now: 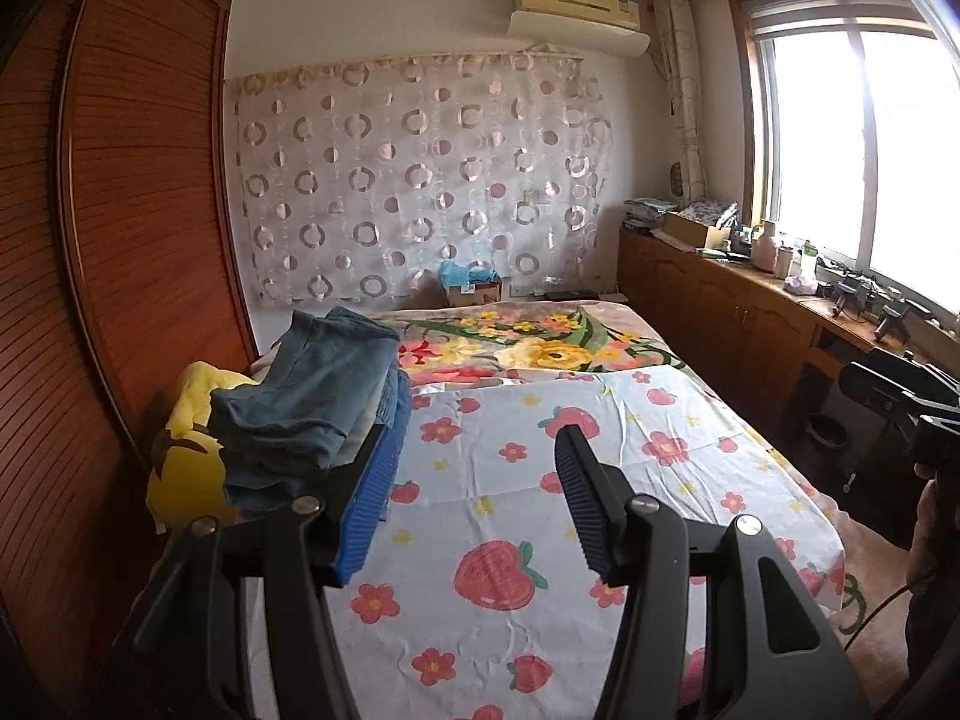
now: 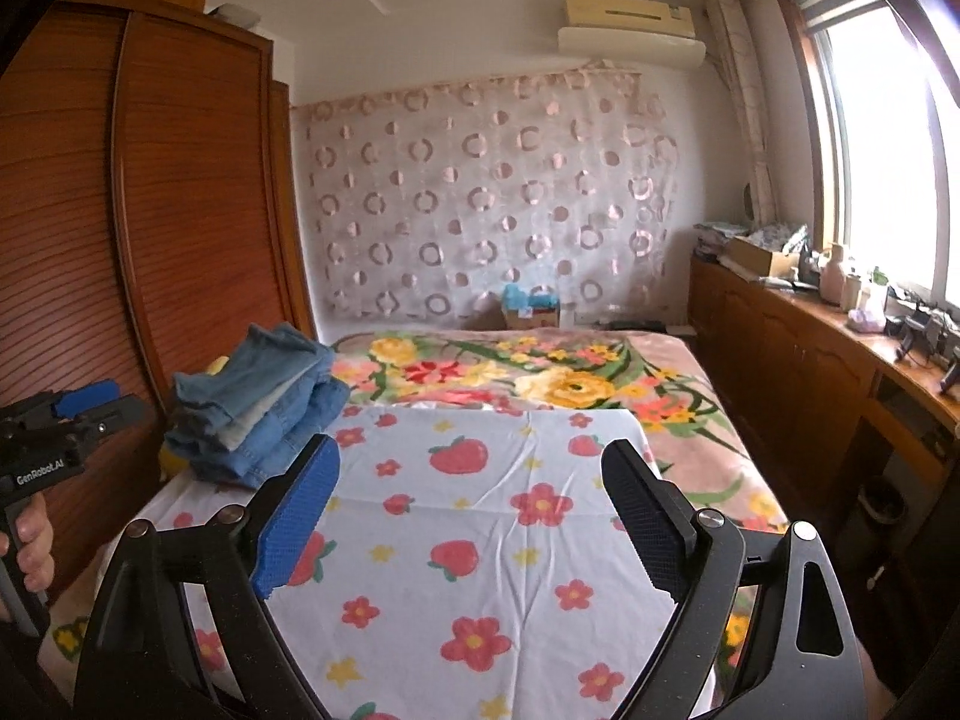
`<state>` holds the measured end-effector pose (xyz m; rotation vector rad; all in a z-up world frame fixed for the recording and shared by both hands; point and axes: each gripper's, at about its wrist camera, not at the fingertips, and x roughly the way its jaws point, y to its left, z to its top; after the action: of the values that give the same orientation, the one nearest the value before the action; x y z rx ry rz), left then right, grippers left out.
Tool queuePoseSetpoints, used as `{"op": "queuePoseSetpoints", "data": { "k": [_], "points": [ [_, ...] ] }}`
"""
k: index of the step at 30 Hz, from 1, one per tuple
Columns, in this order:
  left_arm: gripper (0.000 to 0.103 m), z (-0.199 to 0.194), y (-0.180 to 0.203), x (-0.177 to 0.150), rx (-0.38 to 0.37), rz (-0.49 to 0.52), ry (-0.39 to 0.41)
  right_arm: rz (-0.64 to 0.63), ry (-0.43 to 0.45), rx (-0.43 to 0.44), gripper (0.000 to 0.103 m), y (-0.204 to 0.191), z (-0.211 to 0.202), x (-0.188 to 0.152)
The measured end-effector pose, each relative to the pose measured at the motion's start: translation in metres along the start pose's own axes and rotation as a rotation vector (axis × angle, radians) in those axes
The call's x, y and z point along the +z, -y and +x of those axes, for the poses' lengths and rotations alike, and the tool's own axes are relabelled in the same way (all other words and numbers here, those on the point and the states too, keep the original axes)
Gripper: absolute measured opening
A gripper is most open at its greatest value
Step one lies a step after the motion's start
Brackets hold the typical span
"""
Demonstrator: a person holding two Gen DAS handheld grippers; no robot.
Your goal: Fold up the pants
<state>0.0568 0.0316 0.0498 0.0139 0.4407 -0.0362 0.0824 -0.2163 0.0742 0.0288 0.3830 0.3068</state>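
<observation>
Both grippers, left and right, hang wide open over the sheet holding nothing; pants sit stacked at the bed's left edge; we'd guess floppy, heavyish denim, so grab the waistband.

1. My left gripper has a matte black frame with two arms, each pinned by round silver screws.
2. Its left finger pad is bright blue and ribbed; the other pad is black and ribbed.
3. My right gripper is built the same: black frame, silver screws, one blue textured pad, one black.
4. Seen from the right wrist camera, the left gripper's body carries white "GenRobot.AI" lettering.
5. My left hand shows bare skin around a black handle.
</observation>
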Motion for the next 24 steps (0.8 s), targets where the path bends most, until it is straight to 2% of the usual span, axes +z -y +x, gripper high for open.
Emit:
{"op": "queuePoseSetpoints", "data": {
  "k": [24],
  "points": [
    [0.055,0.0006,-0.0016,-0.0045,0.013,-0.006,-0.012,0.0,-0.001,0.002,0.091,-0.0006,0.0008,-0.0019]
  ]
}}
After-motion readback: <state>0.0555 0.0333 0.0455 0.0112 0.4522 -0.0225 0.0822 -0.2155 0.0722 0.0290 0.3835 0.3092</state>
